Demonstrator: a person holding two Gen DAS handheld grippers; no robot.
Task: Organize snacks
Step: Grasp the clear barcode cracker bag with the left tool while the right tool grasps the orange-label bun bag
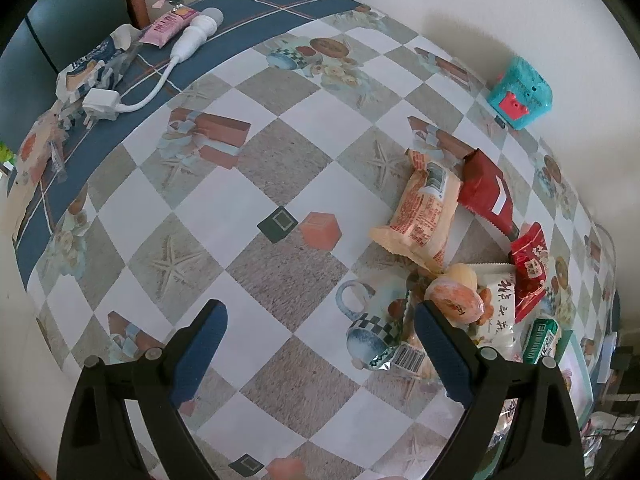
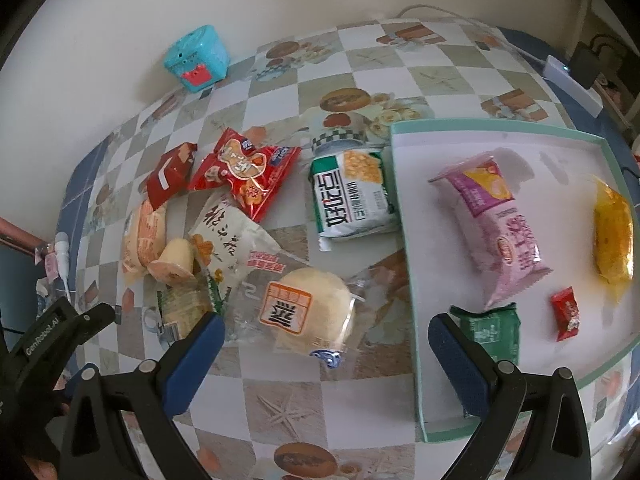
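Loose snacks lie on the checked tablecloth: a round bun pack (image 2: 308,312), a green-white pack (image 2: 350,196), a red pack (image 2: 244,176), a dark red pack (image 2: 170,172), a white pack (image 2: 228,240) and an orange pack (image 1: 424,212). A white tray (image 2: 416,280) holds a pink pack (image 2: 496,224), a yellow snack (image 2: 614,236), a small red candy (image 2: 565,314) and a green pack (image 2: 492,328). My right gripper (image 2: 324,344) is open above the bun pack. My left gripper (image 1: 320,328) is open and empty, left of the pile; it also shows in the right wrist view (image 2: 80,320).
A teal toy box (image 2: 196,58) stands by the wall. A white charger with cable (image 1: 176,64), a pink tube (image 1: 166,28) and wrappers (image 1: 92,68) lie at the far left edge. A white power strip (image 2: 572,84) lies at the back right.
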